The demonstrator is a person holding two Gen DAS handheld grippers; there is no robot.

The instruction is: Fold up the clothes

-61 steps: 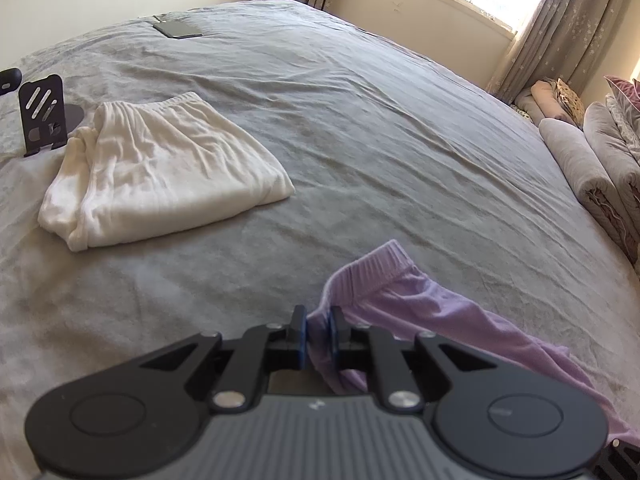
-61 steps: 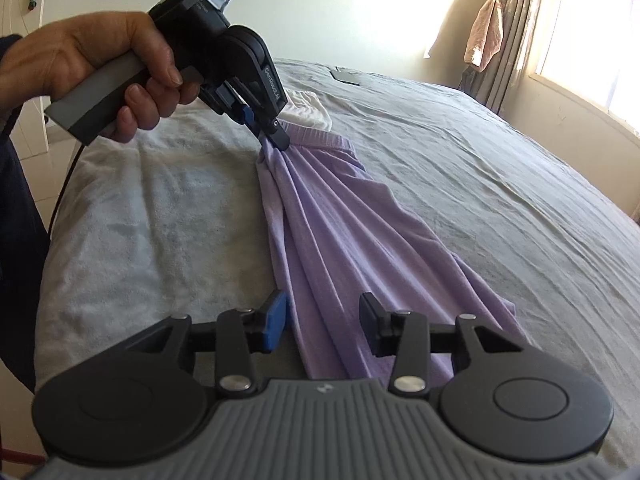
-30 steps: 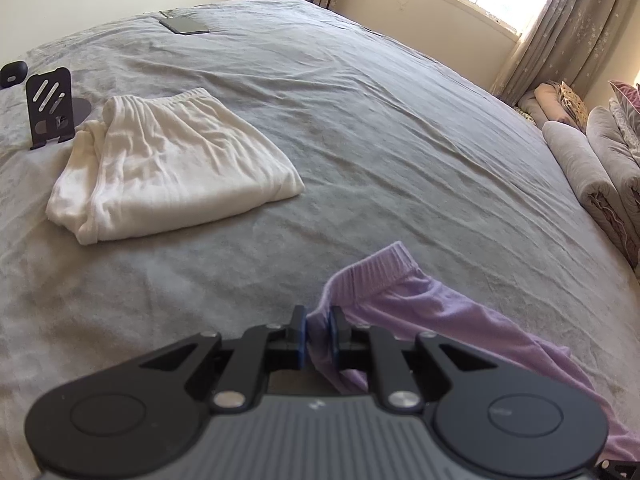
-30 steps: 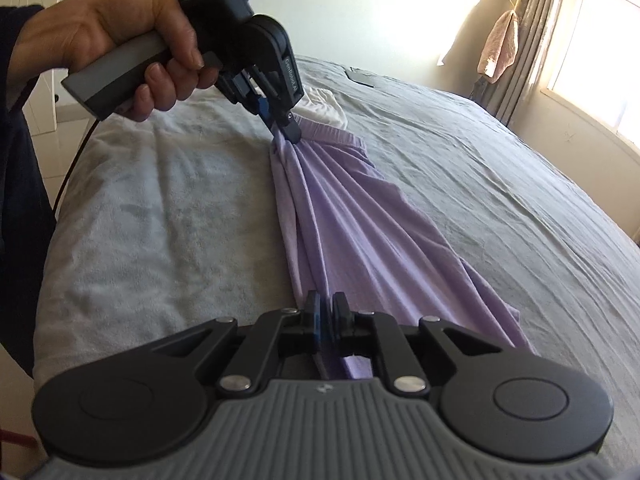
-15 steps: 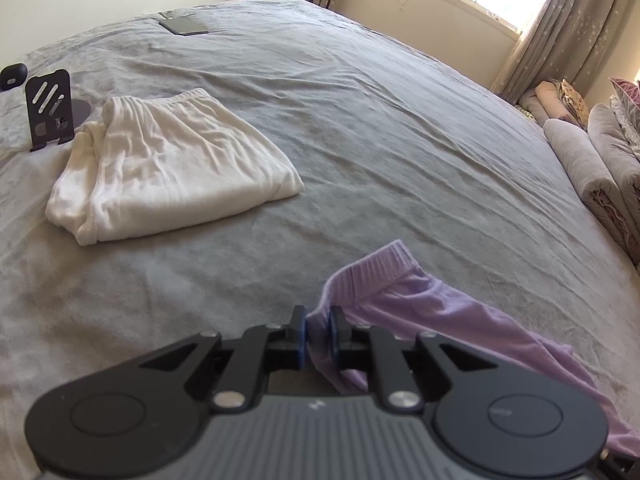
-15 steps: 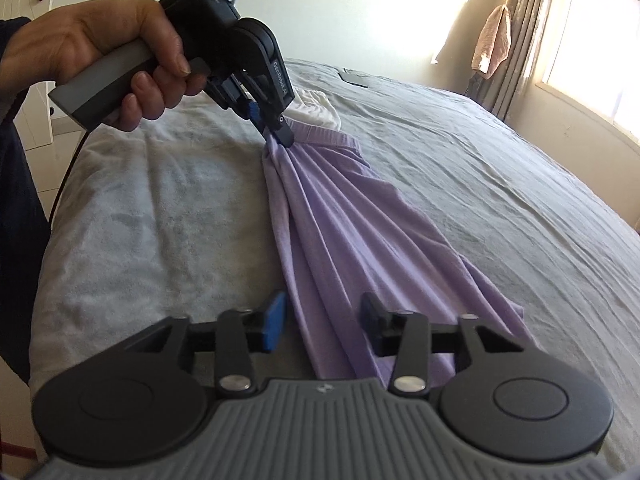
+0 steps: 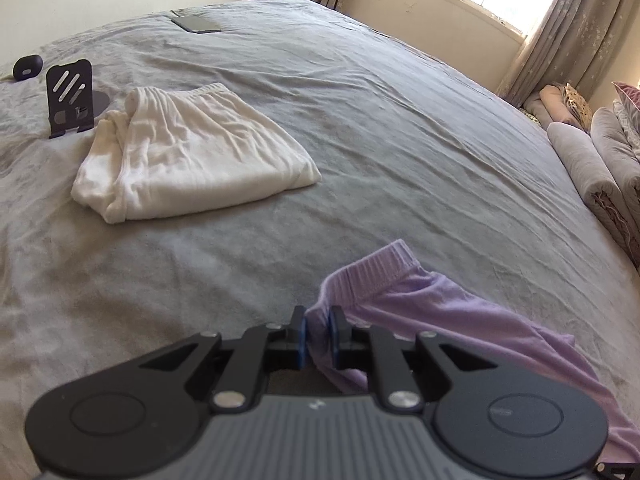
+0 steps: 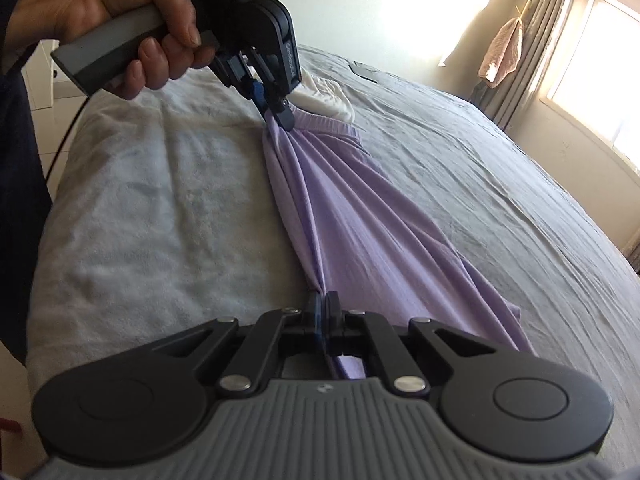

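Note:
Lilac pants (image 8: 352, 208) lie stretched on the grey bed (image 8: 480, 184). My left gripper (image 7: 318, 322) is shut on their waistband corner (image 7: 372, 276); it also shows in the right wrist view (image 8: 280, 114), held in a hand. My right gripper (image 8: 322, 308) is shut on the near edge of the lilac fabric, pulling it taut between both grippers. A folded white garment (image 7: 192, 156) lies further up the bed, and it peeks out behind the left gripper in the right wrist view (image 8: 328, 96).
A black phone stand (image 7: 70, 96) and a small dark case (image 7: 27, 67) sit by the white garment. A dark flat tablet (image 7: 196, 23) lies far up the bed. Rolled bedding (image 7: 592, 168) lies at the right. The bed edge is at the left (image 8: 52, 208).
My right gripper, open half a second ago, has shut on the near edge of the lilac pants. The left gripper has stayed shut on the waistband and lifted a little.

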